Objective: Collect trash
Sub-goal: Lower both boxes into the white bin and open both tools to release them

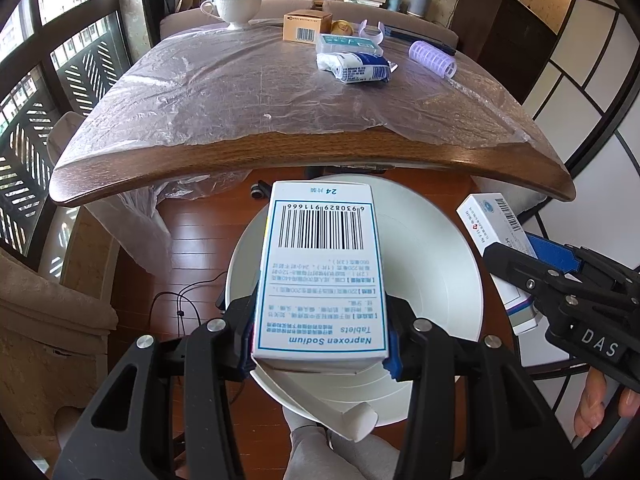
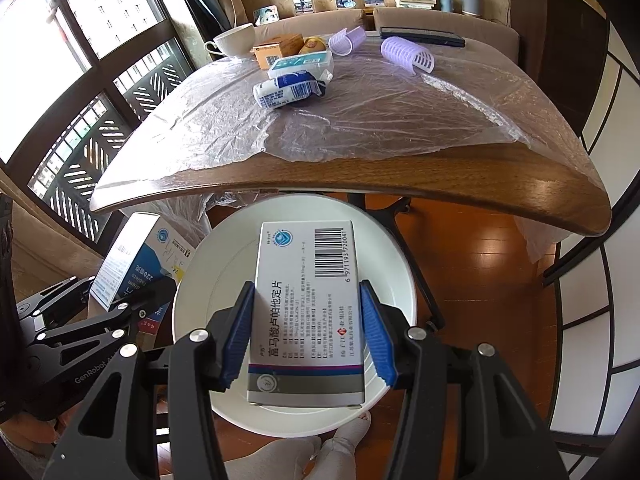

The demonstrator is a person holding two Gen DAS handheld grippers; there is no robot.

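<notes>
Stretching across the upper half, the plastic-covered tabletop [image 1: 240, 92] carries a cup [image 1: 236, 8] at 11 o'clock and a purple roller [image 1: 433, 59] at 1 o'clock. Below it, the white bin [image 2: 192, 292] sits on the floor. The left gripper [image 1: 320, 328] is clamped on the naproxen box [image 1: 322, 272], apparently over the bin. The right gripper [image 2: 308, 332] is clamped on the second medicine box [image 2: 308, 312].

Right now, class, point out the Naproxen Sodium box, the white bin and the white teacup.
Naproxen Sodium box [image 1: 322, 272], left wrist view, on its barcode face.
White bin [image 2: 394, 276], right wrist view, on its inner wall.
White teacup [image 1: 240, 6], left wrist view, on its bowl.
</notes>
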